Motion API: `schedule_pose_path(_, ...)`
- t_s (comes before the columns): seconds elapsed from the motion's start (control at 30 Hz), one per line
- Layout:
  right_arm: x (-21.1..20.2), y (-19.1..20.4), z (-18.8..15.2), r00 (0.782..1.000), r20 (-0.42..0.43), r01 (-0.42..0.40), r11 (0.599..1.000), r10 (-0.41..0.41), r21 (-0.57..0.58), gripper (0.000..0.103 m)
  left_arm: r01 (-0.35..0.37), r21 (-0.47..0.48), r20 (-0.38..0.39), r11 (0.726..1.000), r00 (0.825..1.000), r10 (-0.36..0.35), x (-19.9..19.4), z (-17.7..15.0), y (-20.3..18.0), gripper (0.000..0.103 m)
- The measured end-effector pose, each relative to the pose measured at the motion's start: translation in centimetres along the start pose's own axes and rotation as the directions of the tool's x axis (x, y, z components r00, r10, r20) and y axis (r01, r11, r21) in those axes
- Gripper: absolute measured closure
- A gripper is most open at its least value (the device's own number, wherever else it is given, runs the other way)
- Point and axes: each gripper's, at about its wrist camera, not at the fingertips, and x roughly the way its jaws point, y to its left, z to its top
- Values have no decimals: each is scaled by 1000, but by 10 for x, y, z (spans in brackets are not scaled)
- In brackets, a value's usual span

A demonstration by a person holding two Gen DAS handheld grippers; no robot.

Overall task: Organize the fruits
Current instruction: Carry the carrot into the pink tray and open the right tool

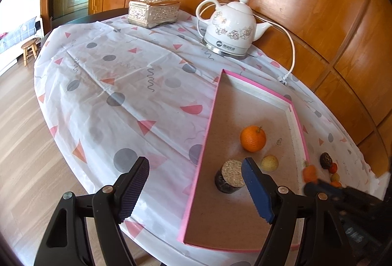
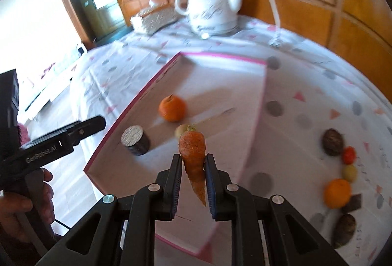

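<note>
My right gripper (image 2: 193, 158) is shut on a carrot (image 2: 193, 155) and holds it in the air above the near part of the pink-rimmed tray (image 2: 137, 96). Inside the tray lie an orange (image 2: 172, 109), a small yellow fruit (image 2: 180, 131) and a dark jar with a cork lid (image 2: 136, 141). In the left wrist view my left gripper (image 1: 196, 182) stands open over the tray's left rim (image 1: 213, 104), and the jar (image 1: 229, 176) sits just beyond its right finger. Nothing is between its fingers. The carrot (image 1: 310, 172) shows at the right.
Several fruits lie on the cloth right of the tray: a dark one (image 2: 332, 142), a small red one (image 2: 349, 155), a second orange (image 2: 337, 193). At the back stand a white kettle (image 1: 229, 28) with its cord (image 1: 291, 50) and a tissue box (image 1: 154, 12). A wood wall stands behind.
</note>
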Motion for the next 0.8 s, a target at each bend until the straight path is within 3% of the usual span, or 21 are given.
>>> schedule_pose_path(0.43, 37, 17, -7, 994, -98, 30, 998, -36, -63, 82, -3, -9, -14, 1000, 1000, 2, 4, -1, 2, 25)
schedule_pose_path(0.8, -10, 8, -18, 998, 35, 58, 998, -58, -8, 78, 10, 17, -6, 1000, 1000, -10, -2, -2, -6, 25)
